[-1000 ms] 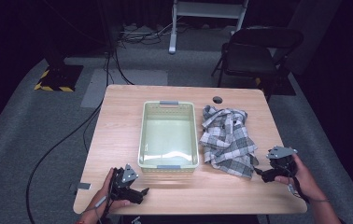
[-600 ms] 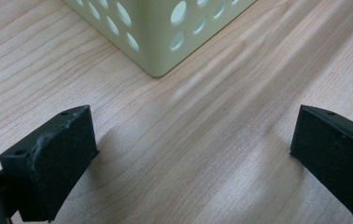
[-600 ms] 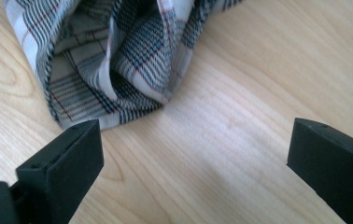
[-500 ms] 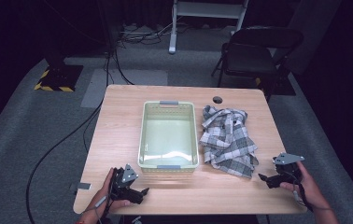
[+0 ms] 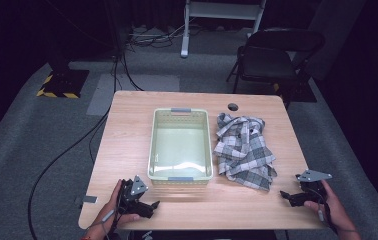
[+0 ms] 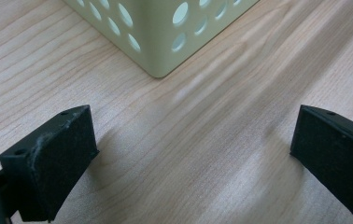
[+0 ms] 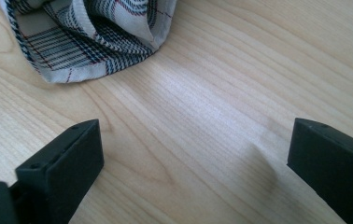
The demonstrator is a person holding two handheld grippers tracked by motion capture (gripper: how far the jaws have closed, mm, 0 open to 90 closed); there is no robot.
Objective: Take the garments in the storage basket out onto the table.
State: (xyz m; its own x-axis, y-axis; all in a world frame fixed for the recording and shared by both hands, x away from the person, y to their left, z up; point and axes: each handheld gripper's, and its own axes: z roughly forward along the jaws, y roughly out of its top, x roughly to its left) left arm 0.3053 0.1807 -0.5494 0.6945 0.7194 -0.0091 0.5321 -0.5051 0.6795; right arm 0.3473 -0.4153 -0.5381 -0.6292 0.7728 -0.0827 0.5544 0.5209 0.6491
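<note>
Plaid cloth [image 5: 243, 150], grey-white checks with thin red lines, lies crumpled beside the basket [image 5: 181, 145]; right gripper [image 5: 292, 196] and left gripper [image 5: 149, 207] both gape wide, holding nothing.

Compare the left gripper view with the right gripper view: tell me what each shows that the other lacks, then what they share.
Left gripper view alone: a corner of the pale green basket, its wall pierced with round holes, standing apart from the jaws.

Right gripper view alone: the edge of the plaid cloth, folded on itself, lying beyond the jaws and untouched.

Shared: the light wooden table beneath, and two black jaws set wide apart with nothing between them, for the left gripper and the right gripper.
</note>
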